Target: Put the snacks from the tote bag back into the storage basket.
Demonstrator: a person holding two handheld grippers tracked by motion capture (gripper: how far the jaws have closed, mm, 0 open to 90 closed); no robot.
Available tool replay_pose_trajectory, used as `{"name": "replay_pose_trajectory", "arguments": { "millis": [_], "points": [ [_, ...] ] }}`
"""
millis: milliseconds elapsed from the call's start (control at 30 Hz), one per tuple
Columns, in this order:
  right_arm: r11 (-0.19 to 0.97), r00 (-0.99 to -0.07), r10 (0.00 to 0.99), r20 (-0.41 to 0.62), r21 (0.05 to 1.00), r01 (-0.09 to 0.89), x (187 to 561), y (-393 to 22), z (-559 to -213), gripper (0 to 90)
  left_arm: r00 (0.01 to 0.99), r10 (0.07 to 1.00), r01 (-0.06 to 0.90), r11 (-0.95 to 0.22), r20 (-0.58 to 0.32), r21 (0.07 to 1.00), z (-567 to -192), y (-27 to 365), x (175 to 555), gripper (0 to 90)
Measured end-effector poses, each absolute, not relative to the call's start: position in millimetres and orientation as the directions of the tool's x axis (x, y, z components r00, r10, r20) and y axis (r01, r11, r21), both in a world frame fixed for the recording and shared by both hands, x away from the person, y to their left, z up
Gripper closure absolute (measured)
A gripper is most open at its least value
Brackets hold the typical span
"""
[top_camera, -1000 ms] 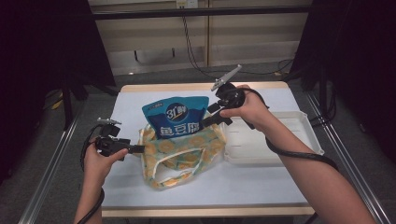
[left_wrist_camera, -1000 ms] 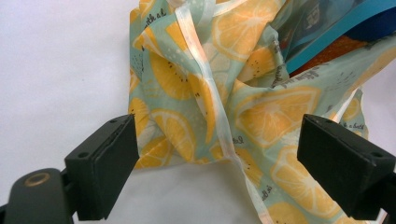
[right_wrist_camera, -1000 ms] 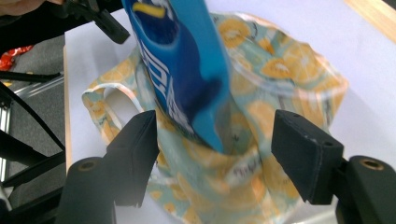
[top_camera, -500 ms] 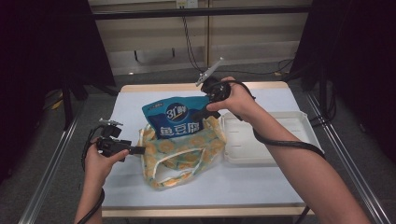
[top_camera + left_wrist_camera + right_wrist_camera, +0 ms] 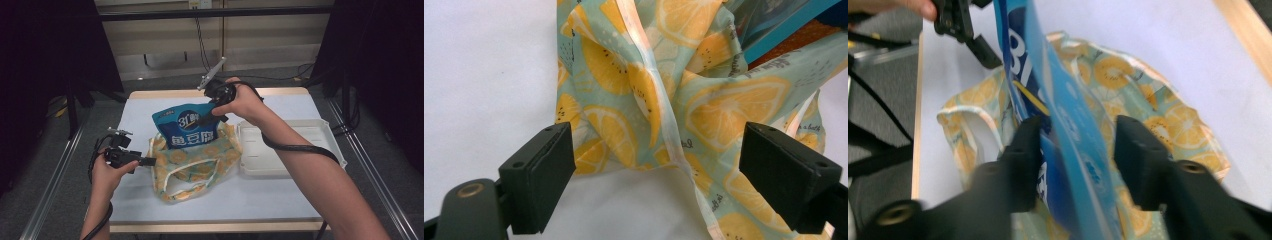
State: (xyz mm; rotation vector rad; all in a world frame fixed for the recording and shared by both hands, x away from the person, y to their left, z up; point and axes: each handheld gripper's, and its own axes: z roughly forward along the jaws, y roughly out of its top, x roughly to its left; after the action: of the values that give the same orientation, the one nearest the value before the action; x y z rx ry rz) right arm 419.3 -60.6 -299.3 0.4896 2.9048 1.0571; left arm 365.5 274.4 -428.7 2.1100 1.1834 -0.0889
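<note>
A blue snack pouch (image 5: 186,129) stands upright in a lemon-print cloth bag (image 5: 200,161) at the middle of the table. My right gripper (image 5: 210,115) reaches down over the pouch's top right corner. In the right gripper view its jaws (image 5: 1079,126) have just been closing, the pouch's (image 5: 1068,125) thin edge runs between them, and a gap remains at one pad. My left gripper (image 5: 148,161) lies level at the bag's left edge. Its jaws (image 5: 656,150) stand wide open, with a fold of the bag (image 5: 664,100) between them and untouched.
A white lidded tray (image 5: 300,150) lies right of the bag, under my right forearm. The white table top (image 5: 250,200) has a wooden far edge. Metal rails run along both sides of the table. My left gripper (image 5: 965,30) shows far off in the right gripper view.
My right hand has moved left and slightly up, from beside the pouch to over its top corner, and its jaws have narrowed around the pouch. The left hand has stayed still.
</note>
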Motion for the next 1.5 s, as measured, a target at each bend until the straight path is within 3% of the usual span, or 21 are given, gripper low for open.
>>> {"name": "replay_pose_trajectory", "arguments": {
  "millis": [267,633,1500],
  "points": [
    [0.787,-0.964,0.253,0.075,0.564,0.251,415.4,-49.9,-292.9,90.0,0.587,0.719,0.766,-0.343,-0.372,0.544,-429.8,273.3,366.1,15.3],
    [0.767,-0.964,0.248,0.1,0.587,0.258,412.2,-45.2,-278.7,90.0,0.575,0.721,0.776,-0.331,-0.386,0.537,-432.1,273.0,364.4,15.4],
    [0.734,-0.956,0.283,0.083,0.623,0.271,415.5,-59.6,-187.3,90.0,0.57,0.72,0.783,-0.328,-0.396,0.529,-436.4,273.5,362.9,13.1]
  ]
}}
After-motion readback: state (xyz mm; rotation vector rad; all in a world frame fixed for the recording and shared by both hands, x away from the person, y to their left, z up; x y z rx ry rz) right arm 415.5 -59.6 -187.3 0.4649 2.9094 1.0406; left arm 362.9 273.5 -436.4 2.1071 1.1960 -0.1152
